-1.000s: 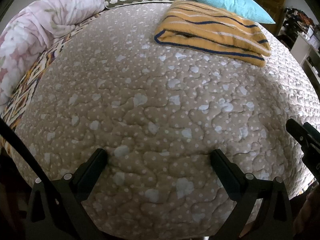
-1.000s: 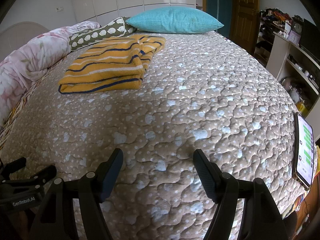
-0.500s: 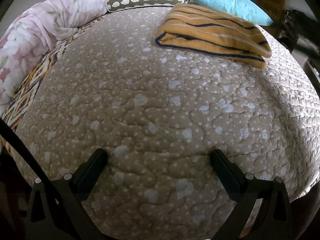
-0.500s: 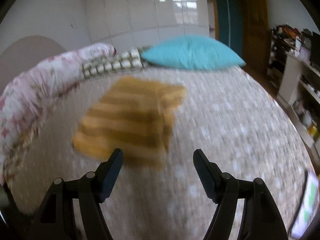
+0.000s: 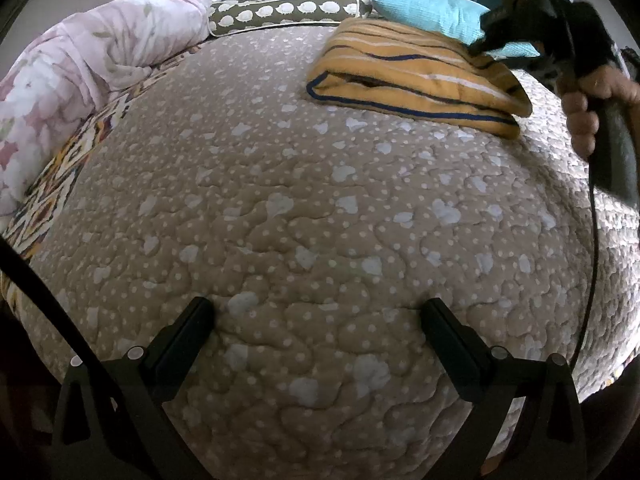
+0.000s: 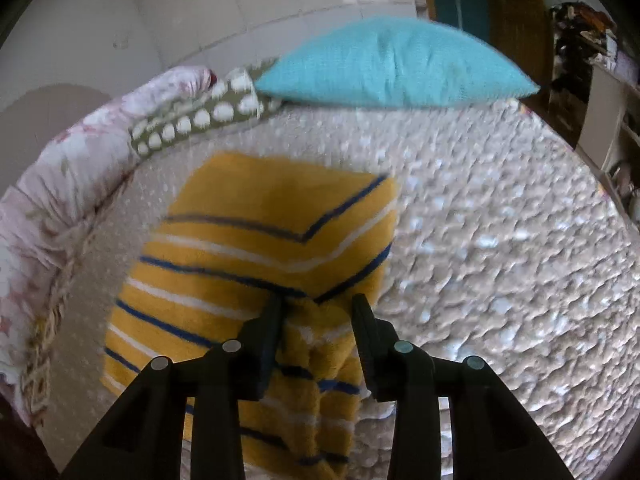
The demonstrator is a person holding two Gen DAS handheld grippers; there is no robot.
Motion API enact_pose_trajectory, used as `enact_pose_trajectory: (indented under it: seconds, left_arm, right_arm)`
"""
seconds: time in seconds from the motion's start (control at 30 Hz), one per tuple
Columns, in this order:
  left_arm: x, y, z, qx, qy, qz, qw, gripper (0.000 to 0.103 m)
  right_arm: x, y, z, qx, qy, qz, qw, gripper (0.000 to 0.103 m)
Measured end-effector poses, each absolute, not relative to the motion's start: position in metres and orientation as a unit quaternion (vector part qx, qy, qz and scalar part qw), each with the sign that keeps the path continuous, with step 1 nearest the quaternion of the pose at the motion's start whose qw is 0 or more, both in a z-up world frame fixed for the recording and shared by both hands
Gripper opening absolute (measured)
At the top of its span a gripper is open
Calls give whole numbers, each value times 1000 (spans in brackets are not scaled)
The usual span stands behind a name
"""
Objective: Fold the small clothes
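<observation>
Looking down from the left wrist, the left gripper (image 5: 314, 312) sits at 6 o'clock, right over the brown quilt (image 5: 320, 200) with white spots. Its jaws are wide open and nothing is between them, only bare quilt. A thin black cable (image 5: 592, 260) hangs down at 3 o'clock.

Farther off, at 1 o'clock, the yellow striped top (image 5: 416, 76) lies folded on the quilt, well apart from the left gripper. It has blue and white lines. A hand (image 5: 592, 96) at 2 o'clock holds the right gripper (image 5: 484, 42), and its tip touches the far right end of the top.

In the right wrist view, which is a bit blurry, the right gripper's jaws are about half open at 6 o'clock. They have just been closing. A bunched-up bit of the yellow striped top fills the gap between them, and both fingers (image 6: 360, 312) press on it. The rest of the top spreads out on the quilt toward 10 o'clock.

A pink flower blanket (image 5: 80, 72) is heaped along the bed's edge at 10 o'clock. A long green cushion (image 5: 288, 12) with white shapes lies at 12 o'clock, at the head of the bed. Beside it, just past the top, is a blue pillow (image 6: 392, 64). Behind the bed is a pale wall, and a brown door (image 6: 516, 20) stands at 1 o'clock.
</observation>
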State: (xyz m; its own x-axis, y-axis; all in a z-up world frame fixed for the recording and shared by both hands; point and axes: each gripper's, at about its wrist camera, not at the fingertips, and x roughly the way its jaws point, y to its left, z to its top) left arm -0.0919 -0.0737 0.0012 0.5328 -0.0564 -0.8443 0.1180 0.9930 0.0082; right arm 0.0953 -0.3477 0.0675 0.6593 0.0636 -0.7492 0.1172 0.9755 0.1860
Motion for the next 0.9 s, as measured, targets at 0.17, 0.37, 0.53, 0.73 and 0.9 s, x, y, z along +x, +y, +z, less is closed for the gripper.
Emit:
enact_pose_trajectory:
  seconds: [0.17,0.37,0.53,0.73,0.9]
  left_arm:
    - [-94,-75,1,34,479,-49,876,103]
    - [-94,-75,2,32,480,-53,875,103]
    - [-95,-74,1,32,474,-52,878,103]
    - [-95,-77,3,36,467,-39,883,103]
    - [-99,-81,12,46,458,-25,887,103]
  right_arm:
    - [111,-349,80,97,395,-34,913,38]
    - [120,-359,53,110,437,-40,892,50]
    - [58,-370,72,125,411,-18,903,56]
    - [-31,-358,67,0,395,-75,916,69]
    - [-74,-354,50,8,385,-85,919,72]
